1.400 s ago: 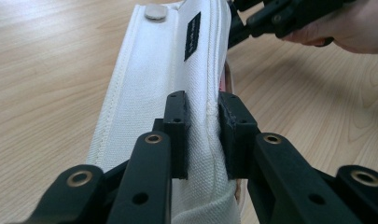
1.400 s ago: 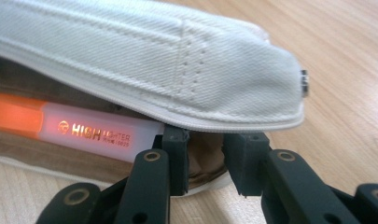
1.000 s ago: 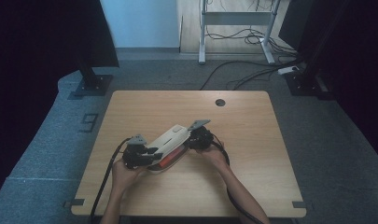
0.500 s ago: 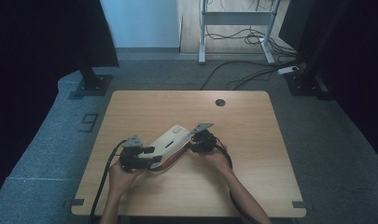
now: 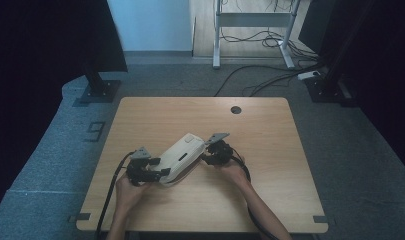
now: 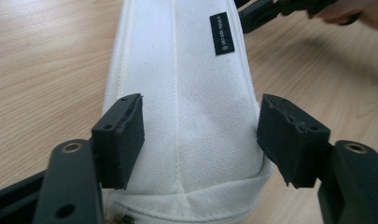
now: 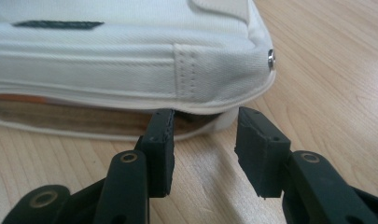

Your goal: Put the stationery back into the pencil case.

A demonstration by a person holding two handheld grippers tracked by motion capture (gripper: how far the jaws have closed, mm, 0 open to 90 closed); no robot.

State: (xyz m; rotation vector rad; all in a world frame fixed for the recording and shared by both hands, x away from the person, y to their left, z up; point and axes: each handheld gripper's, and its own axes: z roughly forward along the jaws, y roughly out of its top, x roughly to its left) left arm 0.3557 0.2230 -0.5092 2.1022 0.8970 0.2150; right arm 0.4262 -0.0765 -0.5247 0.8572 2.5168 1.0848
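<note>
Diagonally across the near-left part of the tabletop (image 5: 270, 200) a white canvas pouch (image 5: 181, 157) is laid, its far end turned toward the tabletop's middle and its near end toward the near-left corner. A small black label (image 6: 222, 33) is sewn on its upper face, and a metal stud (image 7: 270, 59) is set at one corner. Along its lower side the pouch is seen gaping a little, with something orange and dark inside, though what it is cannot be told.

At the near end, the left hand-held gripper (image 6: 200, 140) is set astride the pouch: its jaws have just been opening, and they are now spread to either side of the fabric, the right pad clearly off it, the left pad just beside the seam.

At the far end, the right hand-held gripper (image 7: 204, 151) is held low over the wood with its jaws parted; they have just been opening slightly. One pad is tucked at the gaping lower edge, and nothing is pinched between them.
</note>
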